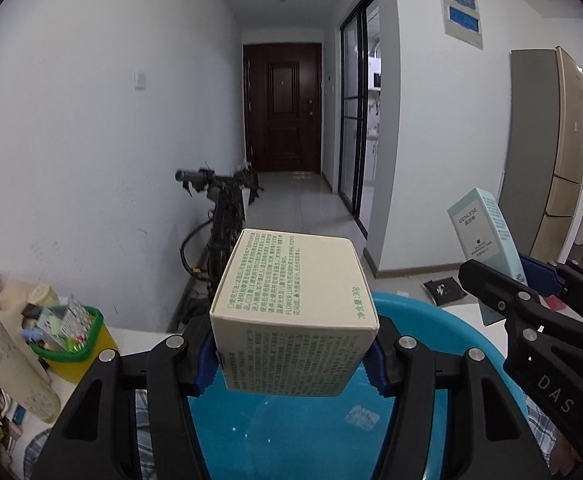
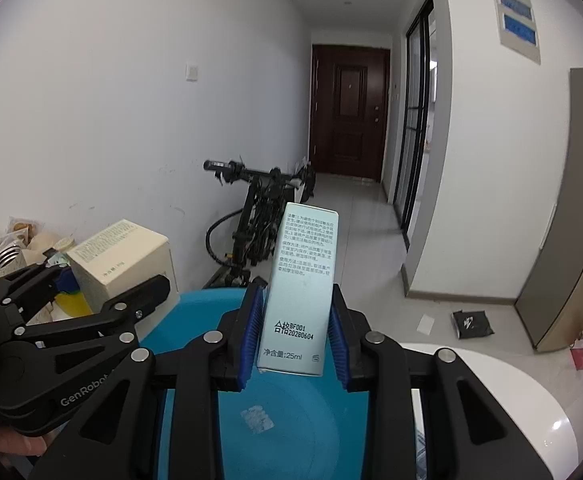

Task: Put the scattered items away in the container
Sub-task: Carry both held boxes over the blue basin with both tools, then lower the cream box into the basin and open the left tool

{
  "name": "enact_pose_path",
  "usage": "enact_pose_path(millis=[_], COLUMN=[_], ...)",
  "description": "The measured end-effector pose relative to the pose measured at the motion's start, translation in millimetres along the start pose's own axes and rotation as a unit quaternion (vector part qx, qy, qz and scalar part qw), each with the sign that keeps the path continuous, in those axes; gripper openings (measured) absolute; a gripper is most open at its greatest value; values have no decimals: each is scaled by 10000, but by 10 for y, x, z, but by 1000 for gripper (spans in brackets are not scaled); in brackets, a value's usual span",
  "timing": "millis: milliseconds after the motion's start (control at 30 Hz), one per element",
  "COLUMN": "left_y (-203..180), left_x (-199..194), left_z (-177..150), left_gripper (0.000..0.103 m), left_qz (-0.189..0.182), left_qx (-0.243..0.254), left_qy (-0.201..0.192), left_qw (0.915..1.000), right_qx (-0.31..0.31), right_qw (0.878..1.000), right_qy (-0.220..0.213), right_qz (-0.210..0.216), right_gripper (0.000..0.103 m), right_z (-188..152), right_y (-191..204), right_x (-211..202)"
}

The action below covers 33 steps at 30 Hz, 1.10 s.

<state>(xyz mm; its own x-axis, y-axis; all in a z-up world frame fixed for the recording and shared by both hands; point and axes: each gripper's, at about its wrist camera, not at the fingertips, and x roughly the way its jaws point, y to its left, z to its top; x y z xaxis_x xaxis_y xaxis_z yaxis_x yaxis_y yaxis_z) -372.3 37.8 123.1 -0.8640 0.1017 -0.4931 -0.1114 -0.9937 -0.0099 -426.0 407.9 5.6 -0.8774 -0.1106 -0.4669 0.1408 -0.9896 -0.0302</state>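
Observation:
My left gripper (image 1: 293, 364) is shut on a cream box with green print (image 1: 295, 312) and holds it above the blue basin (image 1: 291, 436). My right gripper (image 2: 297, 340) is shut on a tall pale-blue carton (image 2: 299, 288) and holds it upright above the same basin (image 2: 291, 428). The basin's bottom is bare apart from a sticker mark. The right gripper with its carton (image 1: 487, 240) shows at the right of the left wrist view. The left gripper with the cream box (image 2: 123, 264) shows at the left of the right wrist view.
A yellow-green tub of small items (image 1: 71, 340), a ribbed bottle (image 1: 7, 364) and clutter sit on the white table (image 2: 491, 400) to the left. A folded bicycle (image 1: 223, 224) leans on the wall ahead. A fridge (image 1: 547, 152) stands at right.

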Motion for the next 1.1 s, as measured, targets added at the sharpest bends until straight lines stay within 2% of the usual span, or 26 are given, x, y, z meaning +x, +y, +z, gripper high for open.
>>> enact_pose_path(millis=[233, 500, 700, 867, 1100], left_y=[-20, -17, -1, -29, -24], left_x=[274, 455, 652, 794, 985], left_z=[-61, -192, -271, -364, -474], left_gripper=[61, 61, 61, 61, 61], left_qz=[-73, -83, -293, -231, -332], left_qx=[-25, -7, -120, -20, -59], left_qy=[562, 879, 1334, 1607, 2011], left_qw=[9984, 9961, 9906, 9867, 9790], right_qx=[31, 35, 47, 172, 280], right_qw=[9990, 9945, 9891, 9829, 9755], right_qy=[427, 971, 1403, 1760, 2072], right_qz=[153, 402, 455, 510, 677], right_gripper=[30, 30, 30, 30, 30], right_z=[-80, -257, -429, -555, -624], right_y=[-51, -17, -33, -91, -129], right_x=[218, 455, 614, 747, 884])
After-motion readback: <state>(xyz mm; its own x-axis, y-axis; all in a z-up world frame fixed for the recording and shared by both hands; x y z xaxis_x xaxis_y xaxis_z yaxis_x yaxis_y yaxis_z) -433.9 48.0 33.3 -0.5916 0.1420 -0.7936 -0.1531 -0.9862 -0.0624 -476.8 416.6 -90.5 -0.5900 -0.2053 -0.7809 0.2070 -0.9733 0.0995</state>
